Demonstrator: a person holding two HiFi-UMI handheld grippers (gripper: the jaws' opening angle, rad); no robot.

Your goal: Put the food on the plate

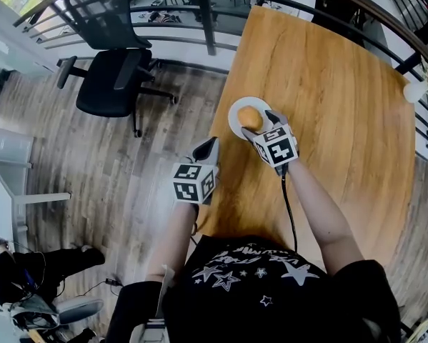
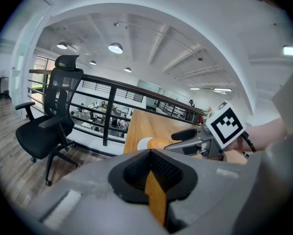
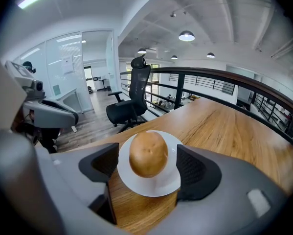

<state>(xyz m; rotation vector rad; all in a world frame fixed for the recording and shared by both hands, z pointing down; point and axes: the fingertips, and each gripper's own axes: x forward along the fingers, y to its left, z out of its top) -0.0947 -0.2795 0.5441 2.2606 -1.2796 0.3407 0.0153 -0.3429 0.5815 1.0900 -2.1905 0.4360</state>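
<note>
We note the food (image 3: 148, 154) on the plate (image 3: 162, 186) at the table (image 1: 328, 84) left edge. The right gripper (image 3: 148, 166) is spread around it, untouched; the left gripper (image 2: 154, 174) is pressed together.

Open upper-level room. Floor (image 1: 113, 177): grey-brown wood planks. Long wooden table (image 1: 335, 84), warm orange grain, far end near a dark metal railing (image 1: 210, 20) with horizontal bars. Desks on a lower level show beyond the railing. Black mesh-back office chair (image 1: 113, 81) on castors, left of the table, near the railing. White ribbed ceiling (image 2: 175, 38); round dome lamps (image 3: 186, 35) lit. Glass partition (image 3: 63, 67) at one side.
</note>
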